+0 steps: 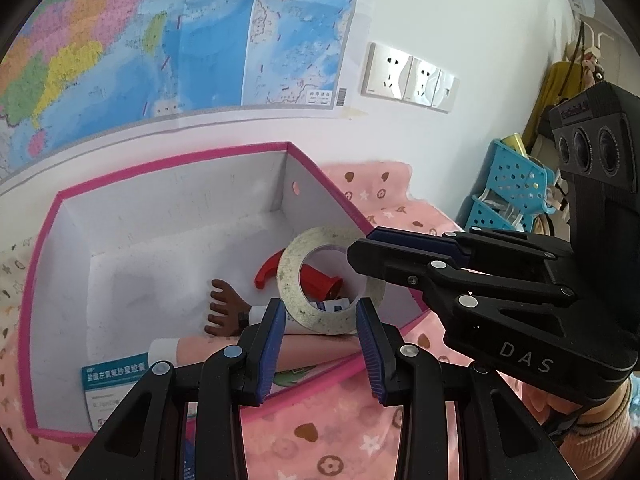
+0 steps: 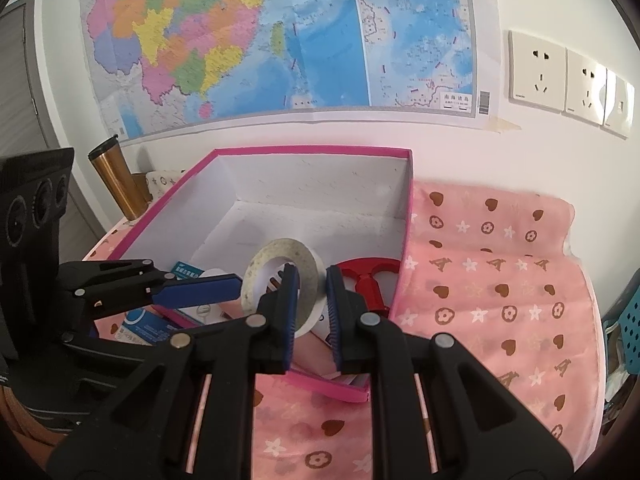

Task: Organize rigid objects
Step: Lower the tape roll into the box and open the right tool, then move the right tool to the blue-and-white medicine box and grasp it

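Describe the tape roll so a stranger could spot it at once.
Find the pink-rimmed white box on the pink cloth below the wall map. Over its near end, both grippers hold a roll of tape: the only pale, speckled ring with an open centre there.

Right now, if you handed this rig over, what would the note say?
Right gripper: jaws shut on the wall of the tape roll, one finger through its hole.
Left gripper: jaws partly apart around the roll's lower edge; can't tell if they press.
The roll hangs over the near right corner of the pink box.
Done: red tool, brown back scratcher, tube and medicine box are inside.
Left: release the roll into the box; a blue-white pack seems to lie outside on the cloth.
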Tool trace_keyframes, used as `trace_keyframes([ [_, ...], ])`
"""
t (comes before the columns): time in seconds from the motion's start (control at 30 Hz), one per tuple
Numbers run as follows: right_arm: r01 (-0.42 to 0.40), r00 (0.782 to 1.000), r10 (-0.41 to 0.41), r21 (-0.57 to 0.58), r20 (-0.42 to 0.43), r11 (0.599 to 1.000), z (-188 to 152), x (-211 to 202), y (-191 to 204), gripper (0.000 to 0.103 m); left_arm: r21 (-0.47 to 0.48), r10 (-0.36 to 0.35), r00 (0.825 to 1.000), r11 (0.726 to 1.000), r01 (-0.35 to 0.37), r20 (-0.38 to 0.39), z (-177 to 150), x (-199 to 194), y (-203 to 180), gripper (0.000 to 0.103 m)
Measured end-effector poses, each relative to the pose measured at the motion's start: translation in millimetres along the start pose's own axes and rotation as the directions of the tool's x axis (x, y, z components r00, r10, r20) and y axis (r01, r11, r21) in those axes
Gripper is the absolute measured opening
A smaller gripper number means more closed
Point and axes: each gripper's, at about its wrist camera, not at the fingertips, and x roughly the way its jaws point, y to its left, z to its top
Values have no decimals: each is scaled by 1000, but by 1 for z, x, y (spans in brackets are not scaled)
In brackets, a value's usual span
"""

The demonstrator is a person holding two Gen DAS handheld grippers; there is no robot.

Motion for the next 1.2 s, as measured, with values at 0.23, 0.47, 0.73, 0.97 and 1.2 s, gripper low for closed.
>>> trace_keyframes([
  [0.23, 7, 1000, -6, 6, -18, 1000, 0, 9, -3, 17, -15, -4, 1000, 1000, 4, -23, 2, 9, 4, 37],
  [0.47, 17, 999, -17, 16, -32, 1000, -1, 14, -3, 20, -26, -1, 999, 1000, 0, -46, 0, 17, 7, 37],
  [0.73, 35, 999, -34, 18, -17, 999, -5, 8, 0, 26, -23, 41, 999, 999, -41, 4, -7, 1, 11, 41],
  [0.97, -71, 997, 71, -14, 6, 997, -21, -14, 22, 30, -26, 72, 988, 997, -69, 137, -41, -63, 25, 56],
  [1.2, -209, 977, 207, -45, -43, 977, -49, -12, 57, 35, -140, 180, 972, 977, -160, 148, -89, -106, 71, 59],
])
